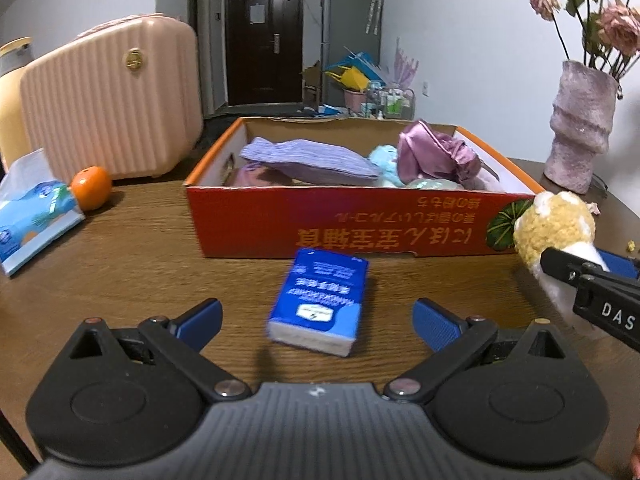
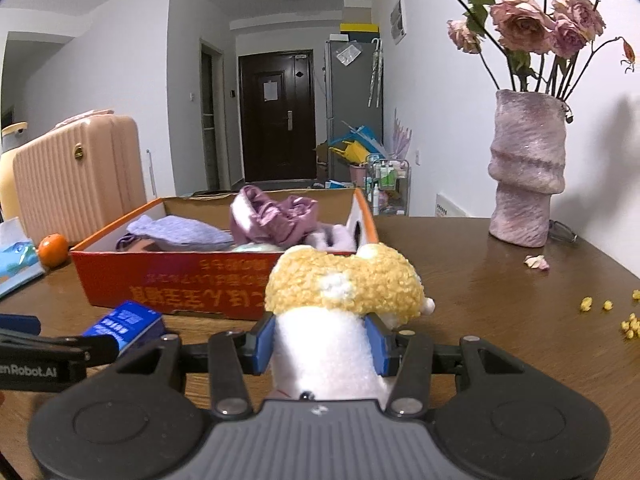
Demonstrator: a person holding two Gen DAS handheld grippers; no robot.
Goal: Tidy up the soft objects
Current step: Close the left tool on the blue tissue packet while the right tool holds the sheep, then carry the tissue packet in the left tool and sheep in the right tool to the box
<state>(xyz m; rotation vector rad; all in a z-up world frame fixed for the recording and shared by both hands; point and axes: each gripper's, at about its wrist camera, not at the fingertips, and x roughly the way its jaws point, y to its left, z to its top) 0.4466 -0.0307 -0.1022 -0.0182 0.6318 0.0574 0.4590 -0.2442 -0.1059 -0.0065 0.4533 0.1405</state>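
— Nearest the left camera, what do you see?

— Blue-padded fingers of the left claw, spread wide and gripping nothing. Between them, a little ahead, a small blue rectangular packet of pocket tissues lies on the brown wooden table, just short of the box.

— Which box?

— A shallow orange-red cardboard box with upside-down yellow print, sitting toward the middle of the table. Inside it: a folded lavender knit cloth, a crumpled shiny mauve satin piece, and something pale turquoise between them (too buried to identify).

— And the right claw?

— The right claw is clenched on a plush toy with a white body and curly yellow fleece head, pads pressing both sides of the white body. It is held in front of the box's near right corner, above the table.

— Anything else on the table?

— An orange fruit and a blue soft tissue pack near the left edge, beside a ribbed pink hard-shell case. A mottled pink vase of dried roses stands toward the far right corner, with yellow crumbs scattered by the right edge.
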